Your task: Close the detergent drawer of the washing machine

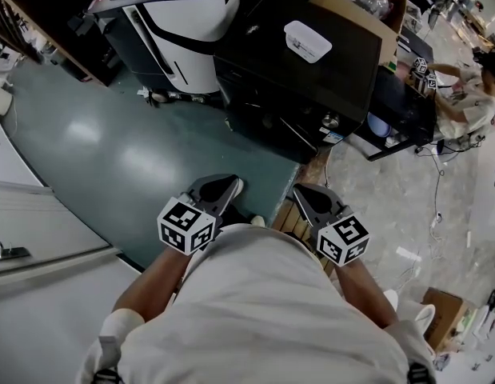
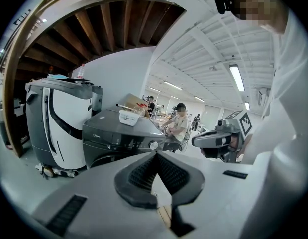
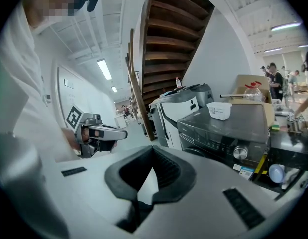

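white tub (image 1: 308, 41) on washing machine (image 1: 311, 94), white unit (image 1: 187, 30) beside

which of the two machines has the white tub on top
The dark grey washing machine, right of the white-and-black machine in the head view; the white tub sits on its lid.

Your left hand-held gripper (image 2: 155, 157): jaws together, nothing between them. Dark grey washing machine (image 2: 119, 138) is ahead, well apart from it, with a white tub (image 2: 129, 117) on top. Your right hand-held gripper (image 2: 216, 141) shows at right.
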The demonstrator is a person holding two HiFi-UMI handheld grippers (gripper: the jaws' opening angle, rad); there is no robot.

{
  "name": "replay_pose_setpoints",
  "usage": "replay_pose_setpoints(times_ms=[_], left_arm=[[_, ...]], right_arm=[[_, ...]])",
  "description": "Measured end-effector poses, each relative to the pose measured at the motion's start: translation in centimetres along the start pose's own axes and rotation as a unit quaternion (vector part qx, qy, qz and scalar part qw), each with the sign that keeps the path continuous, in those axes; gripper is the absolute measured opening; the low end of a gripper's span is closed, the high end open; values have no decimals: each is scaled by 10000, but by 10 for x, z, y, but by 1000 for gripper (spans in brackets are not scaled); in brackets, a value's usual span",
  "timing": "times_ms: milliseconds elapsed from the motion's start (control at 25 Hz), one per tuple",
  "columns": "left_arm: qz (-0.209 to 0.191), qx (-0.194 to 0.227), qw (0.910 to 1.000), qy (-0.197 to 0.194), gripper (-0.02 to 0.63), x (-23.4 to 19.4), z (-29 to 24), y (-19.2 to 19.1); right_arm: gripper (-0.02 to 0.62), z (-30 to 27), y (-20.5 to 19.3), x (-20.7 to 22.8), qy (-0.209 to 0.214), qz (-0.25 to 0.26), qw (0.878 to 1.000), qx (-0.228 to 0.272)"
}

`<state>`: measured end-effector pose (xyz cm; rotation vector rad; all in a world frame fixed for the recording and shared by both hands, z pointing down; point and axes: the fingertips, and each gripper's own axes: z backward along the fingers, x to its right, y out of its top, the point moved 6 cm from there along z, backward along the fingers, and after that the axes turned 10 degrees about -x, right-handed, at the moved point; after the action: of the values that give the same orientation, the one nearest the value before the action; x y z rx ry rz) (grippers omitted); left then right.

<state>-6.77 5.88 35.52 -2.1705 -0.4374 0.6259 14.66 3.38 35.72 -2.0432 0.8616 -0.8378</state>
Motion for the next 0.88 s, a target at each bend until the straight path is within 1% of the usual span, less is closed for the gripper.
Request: replay_pose_setpoints(times_ms=[480, 880], left_arm=[[22, -57, 9999, -87, -3, 5, -6, -4], [69, -71, 9999, -72, -3, 2, -9, -6]], right_arm=[[3, 4, -5, -2, -15, 50, 10000, -2], [3, 2, -5, 1, -1, 57, 10000, 16]])
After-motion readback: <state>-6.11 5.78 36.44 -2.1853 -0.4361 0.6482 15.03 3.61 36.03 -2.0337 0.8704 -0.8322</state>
